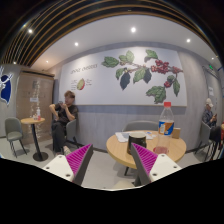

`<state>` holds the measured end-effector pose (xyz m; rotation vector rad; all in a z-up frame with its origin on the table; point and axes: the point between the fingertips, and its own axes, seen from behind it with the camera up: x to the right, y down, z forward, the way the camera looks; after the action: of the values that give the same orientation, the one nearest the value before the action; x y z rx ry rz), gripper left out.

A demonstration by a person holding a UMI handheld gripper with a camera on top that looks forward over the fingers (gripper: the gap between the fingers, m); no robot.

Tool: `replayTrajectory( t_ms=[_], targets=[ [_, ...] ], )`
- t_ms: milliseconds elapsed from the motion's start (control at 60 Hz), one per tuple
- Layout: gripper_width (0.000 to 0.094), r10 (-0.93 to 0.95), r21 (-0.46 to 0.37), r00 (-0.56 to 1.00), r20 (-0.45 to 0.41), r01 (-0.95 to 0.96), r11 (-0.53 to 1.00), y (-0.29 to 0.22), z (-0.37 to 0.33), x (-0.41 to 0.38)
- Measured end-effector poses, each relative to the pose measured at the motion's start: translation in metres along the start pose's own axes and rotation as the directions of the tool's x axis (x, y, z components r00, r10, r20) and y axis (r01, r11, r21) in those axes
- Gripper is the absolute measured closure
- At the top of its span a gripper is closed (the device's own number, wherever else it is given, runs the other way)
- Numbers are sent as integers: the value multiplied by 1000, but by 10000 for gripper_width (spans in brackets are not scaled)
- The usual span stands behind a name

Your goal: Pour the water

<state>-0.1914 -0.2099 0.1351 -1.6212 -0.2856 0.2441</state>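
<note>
My gripper [111, 163] is open and empty, its two magenta pads [80, 160] spread wide over the grey floor. Beyond the right finger stands a round wooden table [133, 151]. On it stand a tall bottle with a red cap and orange label [166, 119], a dark cup-like thing [137, 139] near its middle and some white paper [122, 136]. The table is well ahead of the fingers; nothing lies between them.
A person [67, 112] stands at a small round high table [34, 123] far left, with a grey chair [13, 131] beside it. A wall mural of leaves and berries [140, 72] fills the back wall. Another person's arm [213, 120] shows far right.
</note>
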Motion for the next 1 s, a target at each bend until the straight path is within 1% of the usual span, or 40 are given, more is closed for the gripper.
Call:
replayTrajectory(
  t_ms=[17, 133, 217, 233, 250, 350, 367, 433, 583, 600, 683, 733, 767, 867, 950, 1000],
  targets=[
    [125, 0, 4, 1000, 6, 0, 1000, 9, -10, 7],
    [125, 8, 3, 1000, -1, -8, 1000, 11, -9, 8],
    [126, 10, 6, 1000, -6, -10, 1000, 10, -10, 16],
    [123, 10, 7, 1000, -14, -10, 1000, 9, 3, 8],
    [125, 12, 7, 1000, -5, -12, 1000, 8, -11, 23],
    [124, 4, 12, 1000, -16, -4, 1000, 9, -8, 29],
    [125, 0, 15, 1000, -27, 0, 1000, 10, 3, 24],
    [125, -10, 18, 999, -32, 11, 1000, 4, -6, 43],
    [124, -6, 25, 993, -116, 9, 1000, -6, 7, 88],
    [125, -8, 31, 992, -129, 12, 999, 0, 16, 93],
    [124, 0, 36, 984, -177, 6, 999, -12, 23, 134],
    [127, 5, 38, 976, -220, 3, 999, -9, 35, 152],
    [125, 14, 35, 971, -239, -6, 999, -19, 40, 174],
    [123, 33, 35, 954, -299, -23, 999, -17, 62, 210],
    [123, 22, 8, 950, -311, -21, 1000, -17, 86, 231],
    [122, 22, -14, 954, -299, -28, 1000, -10, 101, 236]
  ],
)
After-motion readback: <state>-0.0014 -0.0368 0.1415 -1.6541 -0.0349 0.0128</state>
